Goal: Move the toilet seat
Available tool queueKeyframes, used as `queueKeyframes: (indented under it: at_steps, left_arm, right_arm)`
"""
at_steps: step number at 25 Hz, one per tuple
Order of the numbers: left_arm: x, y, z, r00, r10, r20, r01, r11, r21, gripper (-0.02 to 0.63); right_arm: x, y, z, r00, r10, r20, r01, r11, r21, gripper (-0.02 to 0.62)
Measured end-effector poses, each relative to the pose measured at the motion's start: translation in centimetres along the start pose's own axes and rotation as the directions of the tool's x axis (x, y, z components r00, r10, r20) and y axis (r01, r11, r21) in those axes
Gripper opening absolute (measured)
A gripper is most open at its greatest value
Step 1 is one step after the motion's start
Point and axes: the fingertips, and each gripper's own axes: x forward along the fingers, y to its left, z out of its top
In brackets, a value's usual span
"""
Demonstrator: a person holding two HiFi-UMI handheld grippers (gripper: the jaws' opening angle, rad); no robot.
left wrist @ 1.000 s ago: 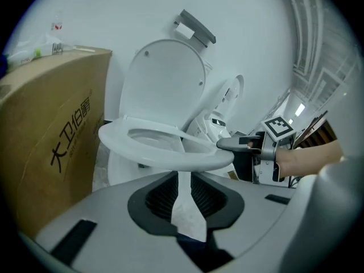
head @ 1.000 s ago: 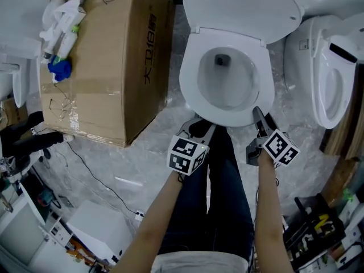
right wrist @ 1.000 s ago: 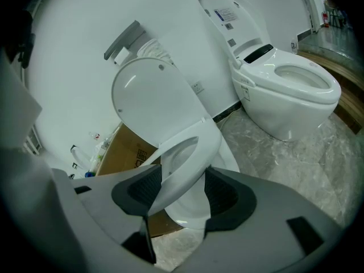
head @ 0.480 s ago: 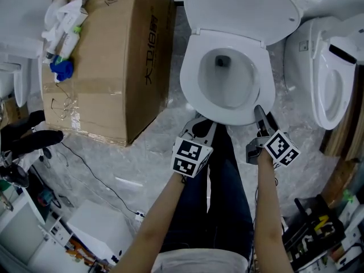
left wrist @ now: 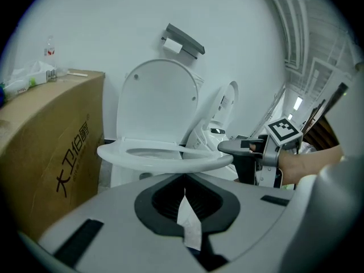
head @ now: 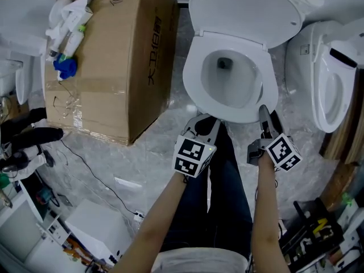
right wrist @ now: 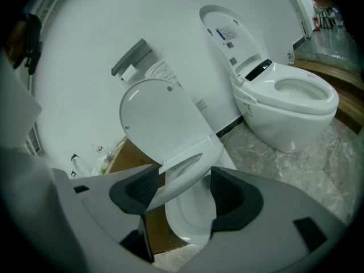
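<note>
Altogether two toilets (head: 193, 78) (head: 318, 95); one cardboard box (head: 108, 56)

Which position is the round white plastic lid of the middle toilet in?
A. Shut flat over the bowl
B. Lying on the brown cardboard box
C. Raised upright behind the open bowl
C: the round white plastic lid stands up behind the bowl, whose inside is open to view.
</note>
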Motion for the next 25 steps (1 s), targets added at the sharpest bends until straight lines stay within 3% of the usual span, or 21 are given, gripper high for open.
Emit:
queueKeyframes:
  at_steps: [5,7,11,15,18,25]
  left_arm:
    - [-0.1,-0.1,1.1,1.000,0.000,0.021,0.000,1.000,-0.003,0.017]
    - [-0.1,-0.1,1.5,1.000,-0.001,0.027,0.001,1.000,-0.004,0.016]
    - [-0.3,-0.1,2.6,0.999,0.005,0.043,-0.004,1.000,-0.007,0.017]
    - [-0.4,-0.1,3.7,0.998,0.015,0.061,-0.014,1.000,-0.010,0.017]
    - [-0.4,-0.1,4.6,0.997,0.018,0.071,-0.018,1.000,-0.011,0.017]
    - [-0.5,0.0,6.4,0.995,0.028,0.100,-0.027,1.000,-0.010,0.017]
  right_arm:
    - [-1.5,1.2,0.1,1.000,-0.004,0.002,0.004,0.981,-0.196,0.276]
    - [-2.3,1.9,0.4,1.000,-0.007,0.020,0.012,0.964,-0.267,0.245]
    - [-3.6,2.4,1.0,0.997,-0.027,0.075,0.049,0.950,-0.308,0.099]
    - [-4.1,2.5,0.9,0.994,-0.058,0.092,0.089,0.921,-0.379,0.034]
    - [-4.1,2.5,0.7,0.992,-0.084,0.095,0.116,0.895,-0.430,0.018]
    - [-3.1,4.8,0.1,0.999,-0.029,0.045,0.047,0.884,-0.466,0.017]
